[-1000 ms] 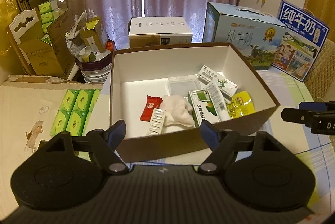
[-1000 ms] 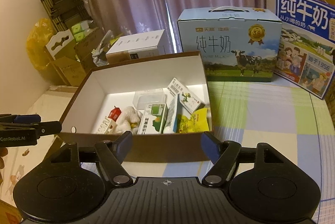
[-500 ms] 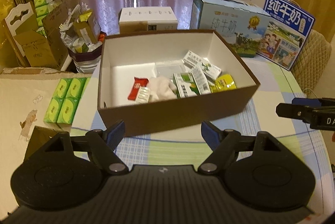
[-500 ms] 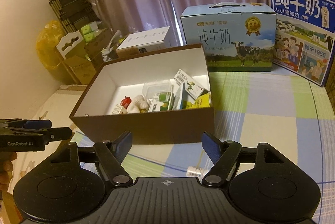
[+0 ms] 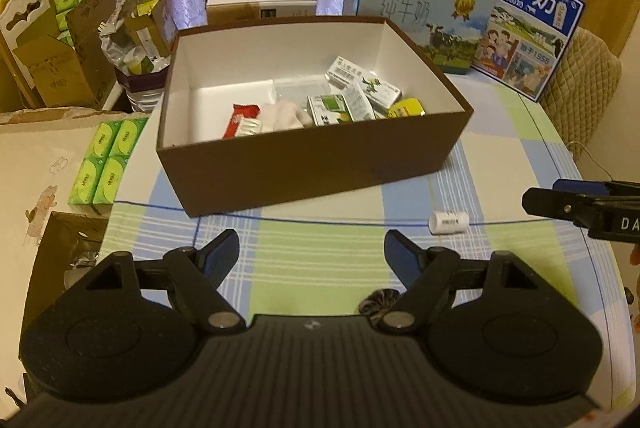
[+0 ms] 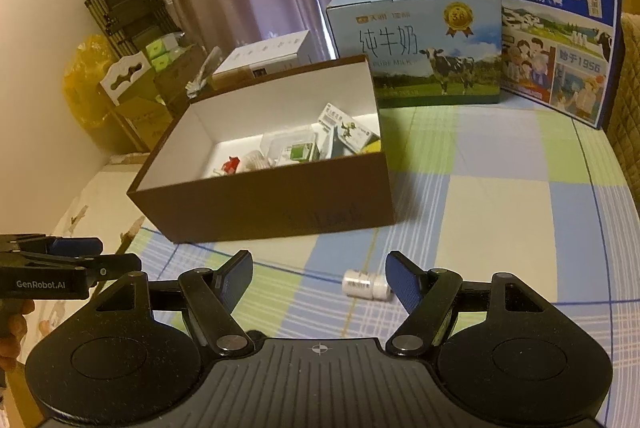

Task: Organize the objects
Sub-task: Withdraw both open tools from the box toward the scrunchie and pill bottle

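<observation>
the left claw (image 5: 312,254) and the right claw (image 6: 319,274) both hung spread and empty above the near part of the bench (image 5: 320,240), neither touching anything. the brown box (image 5: 312,164) sat farther back on the checked cloth, already holding medicine packets, a red sachet and a yellow pouch. the one loose thing left out was a small white bottle (image 6: 366,285), lying on its side on the cloth, near of the box and just beside the inner face of the right claw's right finger (image 6: 404,282). judged from that, the bottle was the next thing to go into the box, and the right claw was the better placed. the risk lay in its shape: being round and lying down, it could roll away toward the near edge if one finger nudged it before the other closed. a grip across the rounded body might also squeeze it out sideways. a dark patterned scrap (image 5: 378,302) lay near the left claw, too blurred to name.
</observation>
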Tool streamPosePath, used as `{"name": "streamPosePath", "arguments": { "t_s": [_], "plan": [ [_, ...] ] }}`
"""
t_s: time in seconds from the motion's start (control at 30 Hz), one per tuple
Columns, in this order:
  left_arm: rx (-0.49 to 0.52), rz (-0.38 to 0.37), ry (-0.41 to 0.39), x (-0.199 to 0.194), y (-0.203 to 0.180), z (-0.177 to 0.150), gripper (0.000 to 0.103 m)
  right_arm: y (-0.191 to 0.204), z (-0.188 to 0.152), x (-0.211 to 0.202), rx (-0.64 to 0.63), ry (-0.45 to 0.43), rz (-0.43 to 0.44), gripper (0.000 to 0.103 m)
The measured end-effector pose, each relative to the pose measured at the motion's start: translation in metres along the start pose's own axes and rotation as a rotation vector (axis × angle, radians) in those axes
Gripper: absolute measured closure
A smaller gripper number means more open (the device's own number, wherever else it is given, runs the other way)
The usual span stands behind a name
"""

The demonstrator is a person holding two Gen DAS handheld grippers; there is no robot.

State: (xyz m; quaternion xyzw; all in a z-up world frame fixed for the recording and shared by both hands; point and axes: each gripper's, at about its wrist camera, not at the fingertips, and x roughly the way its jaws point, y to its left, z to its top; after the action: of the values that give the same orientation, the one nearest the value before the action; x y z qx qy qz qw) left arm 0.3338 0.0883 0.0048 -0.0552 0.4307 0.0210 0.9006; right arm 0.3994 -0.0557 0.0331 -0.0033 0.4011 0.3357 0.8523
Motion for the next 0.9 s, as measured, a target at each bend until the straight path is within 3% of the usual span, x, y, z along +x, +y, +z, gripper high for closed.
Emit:
{"name": "streamPosePath", "arguments": {
  "t_s": [0.47,0.9],
  "plan": [
    [0.030,-0.039,0.075,0.014,-0.023,-0.028,0.026,-0.006,-0.033,0.004,0.006,0.123,-0.031,0.032],
    [0.044,-0.066,0.130,0.029,-0.035,-0.049,0.026,-0.008,-0.058,0.007,0.024,0.161,-0.043,0.032]
  ]
}}
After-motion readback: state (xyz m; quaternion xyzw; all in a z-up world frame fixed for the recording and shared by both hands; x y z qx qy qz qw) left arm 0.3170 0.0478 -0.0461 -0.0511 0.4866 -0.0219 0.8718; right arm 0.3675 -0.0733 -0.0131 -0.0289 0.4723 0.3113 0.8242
